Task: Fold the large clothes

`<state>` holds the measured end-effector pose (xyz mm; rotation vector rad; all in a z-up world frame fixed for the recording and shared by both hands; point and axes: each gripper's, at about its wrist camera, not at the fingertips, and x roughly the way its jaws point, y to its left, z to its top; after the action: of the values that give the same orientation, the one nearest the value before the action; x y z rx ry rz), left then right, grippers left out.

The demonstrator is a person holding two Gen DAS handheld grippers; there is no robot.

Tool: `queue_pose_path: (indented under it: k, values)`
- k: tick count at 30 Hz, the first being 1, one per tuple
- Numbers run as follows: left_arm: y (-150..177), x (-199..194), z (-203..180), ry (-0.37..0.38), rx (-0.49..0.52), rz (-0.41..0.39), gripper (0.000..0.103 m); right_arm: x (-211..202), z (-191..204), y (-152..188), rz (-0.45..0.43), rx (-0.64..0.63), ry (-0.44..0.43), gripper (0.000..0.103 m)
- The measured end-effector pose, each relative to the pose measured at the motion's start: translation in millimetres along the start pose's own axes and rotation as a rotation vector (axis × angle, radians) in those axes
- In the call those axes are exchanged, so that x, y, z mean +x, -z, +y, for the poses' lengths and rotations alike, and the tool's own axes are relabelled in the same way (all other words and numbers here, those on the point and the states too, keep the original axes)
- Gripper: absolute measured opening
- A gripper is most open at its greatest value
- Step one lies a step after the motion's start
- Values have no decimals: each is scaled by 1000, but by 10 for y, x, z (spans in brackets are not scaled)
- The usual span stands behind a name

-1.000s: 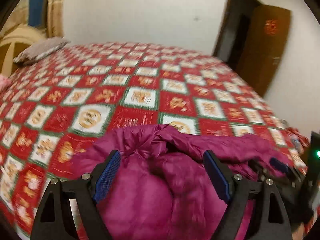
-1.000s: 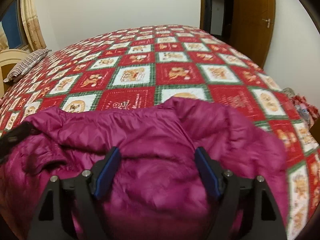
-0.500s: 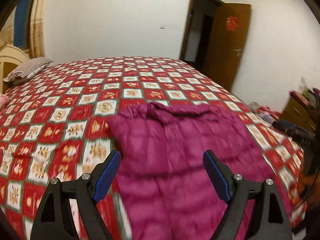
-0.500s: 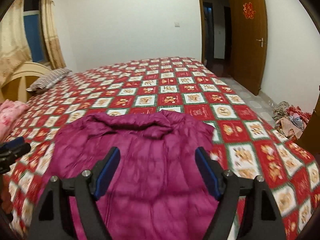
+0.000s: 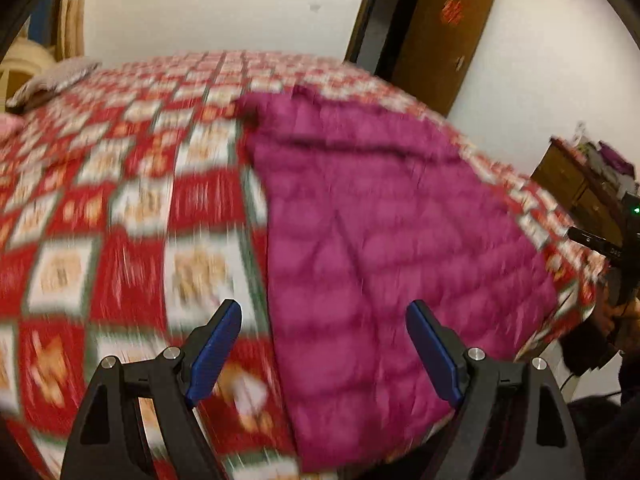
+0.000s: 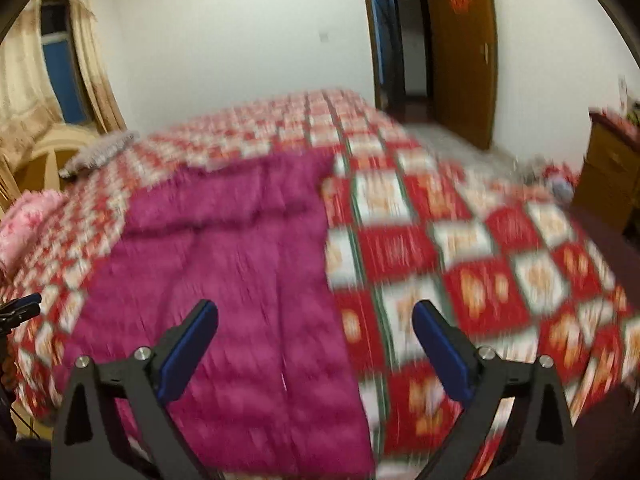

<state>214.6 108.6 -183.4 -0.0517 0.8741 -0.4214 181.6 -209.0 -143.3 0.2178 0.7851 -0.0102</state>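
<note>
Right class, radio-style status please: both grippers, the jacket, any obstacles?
Left gripper open, empty. Right gripper open, jaws just widened, nothing between. Magenta jacket flat on the bedspread. Nothing in the way.

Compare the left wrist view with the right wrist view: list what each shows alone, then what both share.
Left wrist only: the right gripper at the frame's right edge.

Right wrist only: a curtained window and a pink floral bundle.

Both: the magenta jacket spread on the red checked bedspread, a grey pillow, the brown door, and wide-open blue-padded jaws.
</note>
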Motion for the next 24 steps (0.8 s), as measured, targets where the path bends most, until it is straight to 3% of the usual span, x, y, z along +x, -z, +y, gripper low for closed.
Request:
queue_pose_path:
  k: [4,10,16,20,22,23,24]
  values:
    - [250,76,-25,-17,-19,16,85,177,4,314,95,-12,-12,100]
    - [427,227,-73,-32,-16,97,85,300,26,511,150,-59,15,100]
    - [500,227,-115,-43,10,89,85,478,-69,705,241,-22,-26,100]
    - [524,213,-123,-15,0,91,82,549,-17,811,290,-43,-82,89]
    - [532,208,-130,-14,-3,95,63,543,0,830,291,-60,-76,81]
    - [531,199,-125,-8,-9,95,57,521,0,830,290,-64,-87,69]
    - [526,188,-102,19,-30,98,42,492,-7,824,286,-63,-96,60]
